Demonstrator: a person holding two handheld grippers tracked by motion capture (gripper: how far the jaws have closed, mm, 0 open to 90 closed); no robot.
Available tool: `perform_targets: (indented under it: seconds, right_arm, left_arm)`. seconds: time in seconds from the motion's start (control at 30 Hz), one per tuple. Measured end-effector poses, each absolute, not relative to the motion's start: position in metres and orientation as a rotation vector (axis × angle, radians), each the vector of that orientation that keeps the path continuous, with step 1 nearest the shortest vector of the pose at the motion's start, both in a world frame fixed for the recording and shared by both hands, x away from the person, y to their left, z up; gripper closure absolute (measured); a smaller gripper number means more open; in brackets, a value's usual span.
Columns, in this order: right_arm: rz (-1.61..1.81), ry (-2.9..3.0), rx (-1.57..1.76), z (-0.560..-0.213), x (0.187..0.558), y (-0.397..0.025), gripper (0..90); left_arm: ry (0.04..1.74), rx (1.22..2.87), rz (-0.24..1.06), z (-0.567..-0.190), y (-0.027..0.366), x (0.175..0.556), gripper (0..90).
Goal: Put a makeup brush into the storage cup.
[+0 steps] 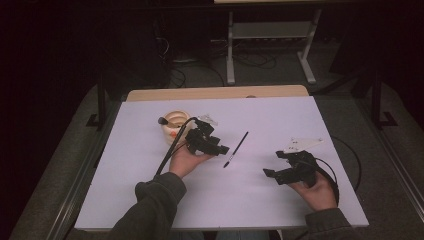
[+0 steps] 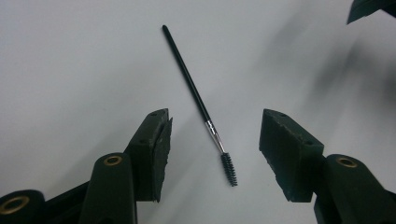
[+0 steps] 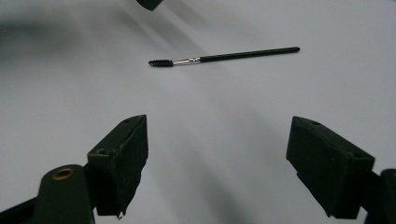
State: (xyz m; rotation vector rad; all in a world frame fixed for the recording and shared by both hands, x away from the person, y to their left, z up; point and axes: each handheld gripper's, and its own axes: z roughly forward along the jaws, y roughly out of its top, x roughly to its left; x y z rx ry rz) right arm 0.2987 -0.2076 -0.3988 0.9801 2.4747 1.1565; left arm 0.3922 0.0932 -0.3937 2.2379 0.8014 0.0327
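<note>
We see a black spoolie brush (image 1: 235, 149) lying flat on the white table (image 1: 280, 200), between the two hand-held grippers. The left hand-held gripper (image 1: 223, 149) hovers just beside its bristle end, jaws released; the right hand-held gripper (image 1: 274, 165) waits nearer and rightward, also released. Any lettering on the brush's silver ferrule is too small to read.

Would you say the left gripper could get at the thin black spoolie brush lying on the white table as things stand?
Probably yes: the left gripper has its jaws open, the thin black spoolie brush lies flat between them, and nothing is in the way.
</note>
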Motion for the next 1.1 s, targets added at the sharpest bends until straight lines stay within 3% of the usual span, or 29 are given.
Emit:
perform_targets:
  seconds: [0.5,0.7,1.1]
  right_arm:
    - [1.149,2.483,0.986,-0.400,0.300,-0.207,19.9]
    - [1.148,2.481,0.977,-0.399,0.300,-0.207,20.2]
    - [1.144,2.478,0.973,-0.399,0.299,-0.208,20.6]
  left_arm:
    - [0.886,2.244,0.058,-0.417,0.063,0.398,48.9]
    - [0.888,2.293,0.076,-0.423,0.049,0.398,58.5]
    - [0.924,2.334,0.180,-0.429,0.033,0.396,67.9]
